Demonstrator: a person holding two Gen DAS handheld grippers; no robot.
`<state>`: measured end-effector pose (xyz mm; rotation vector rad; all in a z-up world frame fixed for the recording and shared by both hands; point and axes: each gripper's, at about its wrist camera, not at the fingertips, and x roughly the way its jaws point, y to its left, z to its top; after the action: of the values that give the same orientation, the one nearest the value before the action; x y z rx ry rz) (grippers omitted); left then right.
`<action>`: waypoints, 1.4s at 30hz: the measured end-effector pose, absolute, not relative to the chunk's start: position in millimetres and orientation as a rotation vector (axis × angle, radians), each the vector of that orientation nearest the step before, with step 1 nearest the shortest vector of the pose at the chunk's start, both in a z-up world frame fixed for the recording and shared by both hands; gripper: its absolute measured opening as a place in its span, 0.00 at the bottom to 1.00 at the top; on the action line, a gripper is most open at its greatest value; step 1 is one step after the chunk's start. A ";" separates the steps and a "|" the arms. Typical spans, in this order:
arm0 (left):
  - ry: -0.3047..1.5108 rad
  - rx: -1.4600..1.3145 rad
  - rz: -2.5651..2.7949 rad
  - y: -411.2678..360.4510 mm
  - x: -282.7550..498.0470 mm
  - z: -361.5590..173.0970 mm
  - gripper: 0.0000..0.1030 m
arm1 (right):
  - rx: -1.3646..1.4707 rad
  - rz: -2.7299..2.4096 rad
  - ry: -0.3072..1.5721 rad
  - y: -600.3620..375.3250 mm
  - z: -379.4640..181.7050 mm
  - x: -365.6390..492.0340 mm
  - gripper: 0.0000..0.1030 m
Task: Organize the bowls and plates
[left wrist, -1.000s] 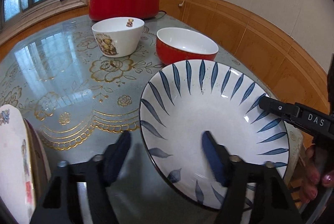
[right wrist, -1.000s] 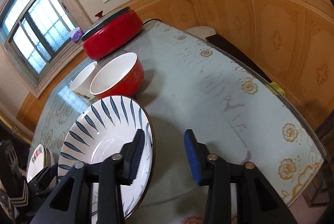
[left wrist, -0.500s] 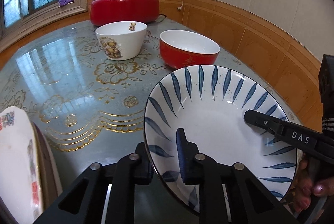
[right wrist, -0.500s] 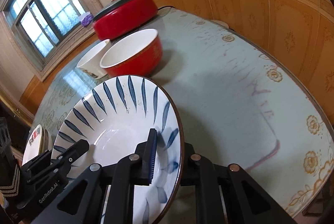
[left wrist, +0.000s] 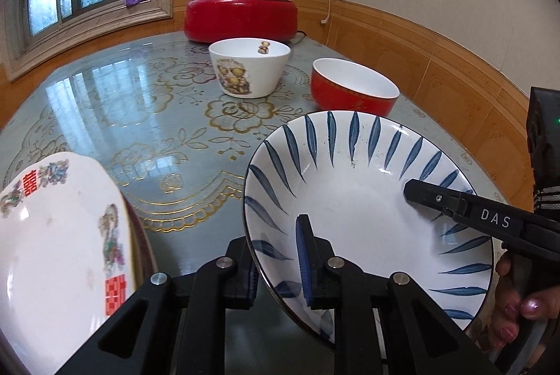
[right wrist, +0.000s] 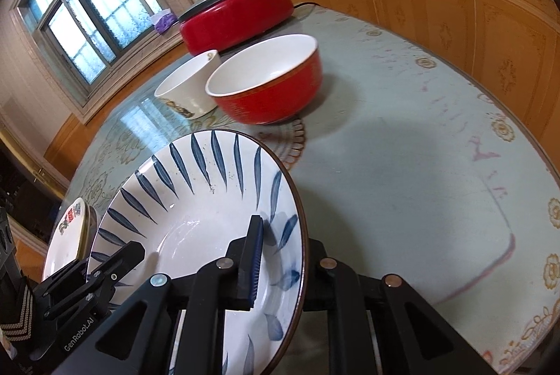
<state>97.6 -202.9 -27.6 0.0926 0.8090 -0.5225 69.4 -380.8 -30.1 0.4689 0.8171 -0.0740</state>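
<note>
A white plate with blue leaf strokes [left wrist: 350, 193] [right wrist: 196, 217] hangs tilted over the glass-topped table [left wrist: 115, 102] between both grippers. My left gripper [left wrist: 276, 266] is shut on the plate's near-left rim, one blue pad inside and the other under the rim. My right gripper [right wrist: 283, 263] is shut on the opposite rim in the same way. In the left wrist view a black finger of the right gripper [left wrist: 465, 214] lies across the plate. A white bowl with bears [left wrist: 250, 69] and a red bowl [left wrist: 353, 88] stand side by side further back.
A red lidded electric pot [left wrist: 241, 13] stands at the table's far end, under a wall socket. At the near left a white plate with red characters [left wrist: 52, 235] rests on a darker plate. Wood-panelled wall runs along the right side. A hand [left wrist: 521, 312] holds the right gripper.
Both grippers went from open around the plate's rim to shut on it. The plate has since tilted and come nearer both cameras, and the stacked plates at left loom larger.
</note>
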 end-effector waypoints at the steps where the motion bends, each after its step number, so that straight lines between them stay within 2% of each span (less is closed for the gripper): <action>1: 0.809 0.094 -0.521 -201.2 97.7 -27.3 0.19 | 0.471 -0.072 0.817 -380.0 -30.2 71.0 0.14; 11: 0.783 0.099 -0.520 -197.0 93.1 -24.4 0.20 | 0.469 -0.079 0.806 -378.2 -30.7 74.2 0.17; 13: 0.768 0.107 -0.521 -197.4 90.7 -23.6 0.22 | 0.473 -0.086 0.805 -377.1 -30.0 70.6 0.17; 14: 0.762 0.110 -0.522 -197.0 89.6 -23.2 0.23 | 0.489 -0.086 0.799 -378.2 -29.4 67.7 0.23; 15: 0.756 0.114 -0.524 -196.7 88.5 -22.8 0.23 | 0.517 -0.086 0.790 -380.3 -28.7 62.8 0.24; 23: 0.747 0.119 -0.562 -192.1 76.2 -18.0 0.31 | 0.567 -0.110 0.754 -384.1 -19.5 37.0 0.24; 27: 0.733 0.120 -0.578 -188.0 66.5 -9.5 0.49 | 0.571 -0.120 0.751 -384.1 -17.1 31.5 0.24; 31: 0.706 0.105 -0.592 -176.8 58.5 3.5 0.59 | 0.570 -0.129 0.748 -384.6 -13.5 26.4 0.27; 33: 0.699 0.092 -0.599 -170.6 55.6 10.1 0.67 | 0.568 -0.137 0.740 -386.1 -10.0 21.9 0.30; 42: 0.651 0.069 -0.605 -149.8 56.7 41.3 0.85 | 0.530 -0.207 0.745 -413.3 11.2 24.6 0.32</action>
<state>56.7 -149.8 41.3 0.0688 0.6510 -0.6054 24.6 -413.3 11.2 0.5304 0.7449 -0.2075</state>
